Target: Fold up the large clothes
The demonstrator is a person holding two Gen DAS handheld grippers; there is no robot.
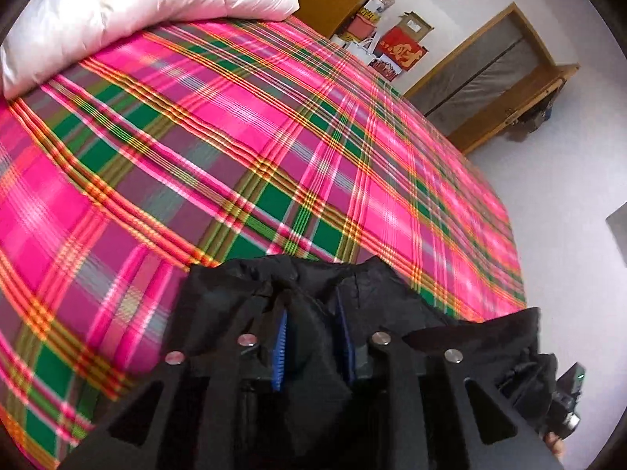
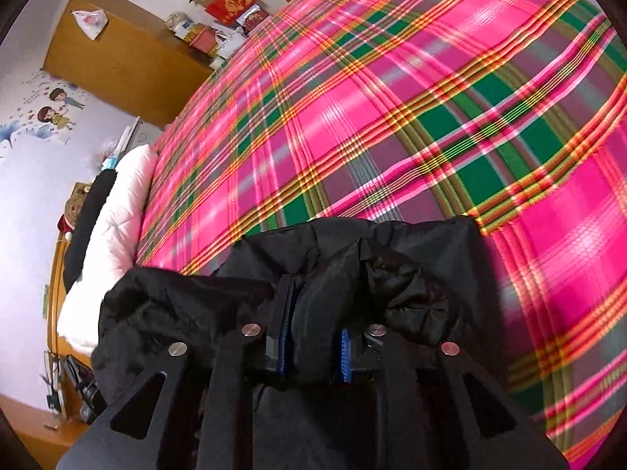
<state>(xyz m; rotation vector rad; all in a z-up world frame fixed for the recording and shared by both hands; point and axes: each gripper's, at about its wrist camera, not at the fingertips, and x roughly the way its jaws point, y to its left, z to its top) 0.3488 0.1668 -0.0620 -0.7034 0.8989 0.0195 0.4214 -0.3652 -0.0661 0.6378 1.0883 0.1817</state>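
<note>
A black padded jacket [image 1: 235,293] is bunched over the fingers of my left gripper [image 1: 313,337], just above the near part of the pink and green plaid bed sheet [image 1: 235,137]. Its thick cloth fills the gap between the blue pads [image 1: 279,352], so this gripper is shut on it. In the right wrist view the same jacket [image 2: 411,258] drapes over my right gripper [image 2: 315,337]. A fold of it is pressed between that gripper's blue pads [image 2: 345,356]. The fingertips of both grippers are hidden under the cloth.
A white duvet [image 1: 137,8] lies piled at one end of the bed, and shows at the left [image 2: 117,203] in the right wrist view. Beyond the bed are a wooden cabinet [image 2: 125,58], red boxes and bags [image 1: 399,51], and a wooden-framed door [image 1: 490,70].
</note>
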